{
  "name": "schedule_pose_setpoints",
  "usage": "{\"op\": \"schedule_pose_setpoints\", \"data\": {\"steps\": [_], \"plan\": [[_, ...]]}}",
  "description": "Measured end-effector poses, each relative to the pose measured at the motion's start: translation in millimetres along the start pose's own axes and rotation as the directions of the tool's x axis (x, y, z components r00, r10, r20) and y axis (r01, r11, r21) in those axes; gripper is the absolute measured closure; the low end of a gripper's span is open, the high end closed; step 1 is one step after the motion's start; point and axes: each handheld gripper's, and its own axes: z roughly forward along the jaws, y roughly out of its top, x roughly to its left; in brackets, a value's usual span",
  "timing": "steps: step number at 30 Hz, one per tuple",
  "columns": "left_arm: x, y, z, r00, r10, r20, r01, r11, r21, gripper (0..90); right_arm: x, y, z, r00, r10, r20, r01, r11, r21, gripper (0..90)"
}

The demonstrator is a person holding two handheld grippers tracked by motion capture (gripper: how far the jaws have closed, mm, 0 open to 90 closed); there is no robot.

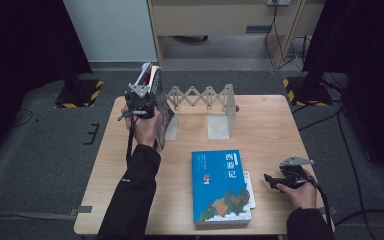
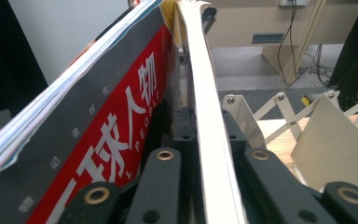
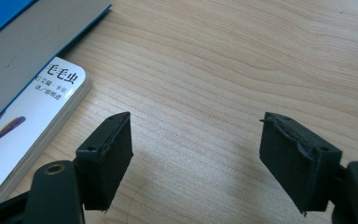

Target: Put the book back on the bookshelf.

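My left gripper (image 1: 145,97) holds upright books (image 1: 162,118) at the table's back left, beside the left end of an accordion book stand (image 1: 202,96). In the left gripper view its jaws are shut on a thin white book (image 2: 206,116), and a red-and-grey magazine (image 2: 107,140) leans against it on the left. A blue book (image 1: 221,186) lies flat at the front middle on top of a small white book (image 1: 250,190). My right gripper (image 1: 271,182) rests open just right of them. In the right gripper view it (image 3: 198,154) hovers over bare wood near the white book (image 3: 28,121).
The stand's two white end plates (image 1: 219,120) stand upright on the wooden table (image 1: 270,130); one plate (image 2: 328,135) is close to my left jaws. The blue book's page edge (image 3: 32,42) overhangs the white book. Dark floor, cables and tripod feet surround the table.
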Motion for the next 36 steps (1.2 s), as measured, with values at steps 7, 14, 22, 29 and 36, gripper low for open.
{"op": "schedule_pose_setpoints", "data": {"steps": [7,14,22,29,36], "plan": [[-0.1,-7.0,-10.9,0.9991,0.013,0.040,-0.011,0.9987,-0.051,61.2,0.1,0.1,-0.3,1.0000,-0.002,-0.002,0.002,1.000,0.001,25.2],[2.1,-17.5,-36.2,0.9952,0.020,0.096,-0.013,0.9972,-0.073,53.5,-0.4,0.8,-1.2,1.0000,-0.004,-0.004,0.004,1.000,0.003,25.0],[16.7,-34.1,-57.5,0.9835,0.015,0.180,0.006,0.9936,-0.113,43.8,1.1,1.4,-1.1,1.0000,-0.003,0.000,0.003,1.000,-0.005,24.5],[23.4,-53.8,-72.2,0.9736,0.025,0.227,-0.003,0.9953,-0.097,40.4,1.8,2.2,-2.6,1.0000,-0.003,-0.002,0.003,1.000,-0.014,23.9],[18.7,-80.3,-88.8,0.9538,0.034,0.299,-0.018,0.9984,-0.053,37.2,4.7,4.4,-5.4,1.0000,0.002,-0.002,-0.002,1.000,-0.030,23.6]]}}
